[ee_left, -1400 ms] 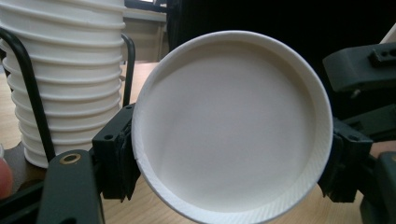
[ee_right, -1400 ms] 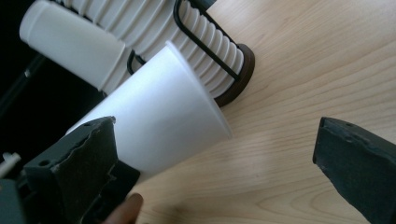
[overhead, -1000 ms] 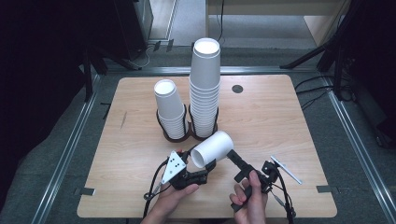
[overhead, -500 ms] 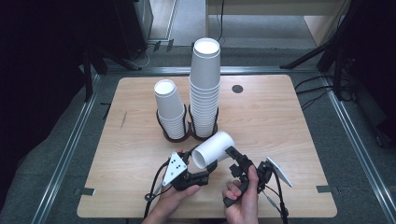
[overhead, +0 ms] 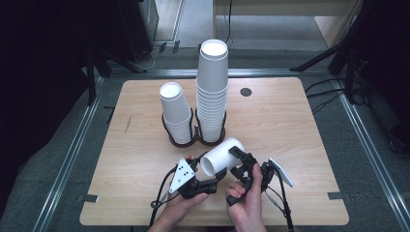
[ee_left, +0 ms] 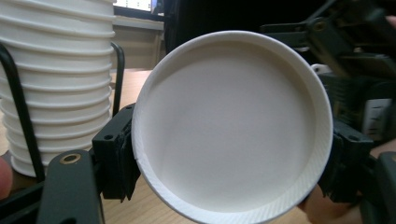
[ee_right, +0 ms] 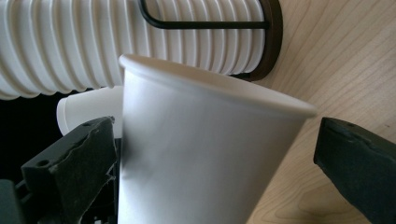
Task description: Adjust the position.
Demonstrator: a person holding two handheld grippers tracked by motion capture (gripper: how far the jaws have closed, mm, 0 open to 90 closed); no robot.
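A white paper cup (overhead: 223, 156) lies on its side just above the table's front middle. My left gripper (overhead: 211, 173) is shut on it; in the left gripper view the cup's round end (ee_left: 231, 126) faces the camera, with a black jaw pressed on each side. My right gripper (overhead: 241, 163) comes in from the right and is open. In the right gripper view the cup (ee_right: 201, 154) stands between its jaws. The left jaw is close to the cup's wall and the right jaw stands clear of it.
Two stacks of white paper cups stand in a black wire holder (overhead: 184, 141) at mid-table, a short stack (overhead: 175, 113) and a tall stack (overhead: 212, 92). The wooden table (overhead: 295, 125) has a dark round hole (overhead: 246, 92) near its far edge. Metal rails run along both sides.
My right gripper has moved left and a little down, from beside the cup to having its jaws on either side of it. The left gripper and cup have stayed still.
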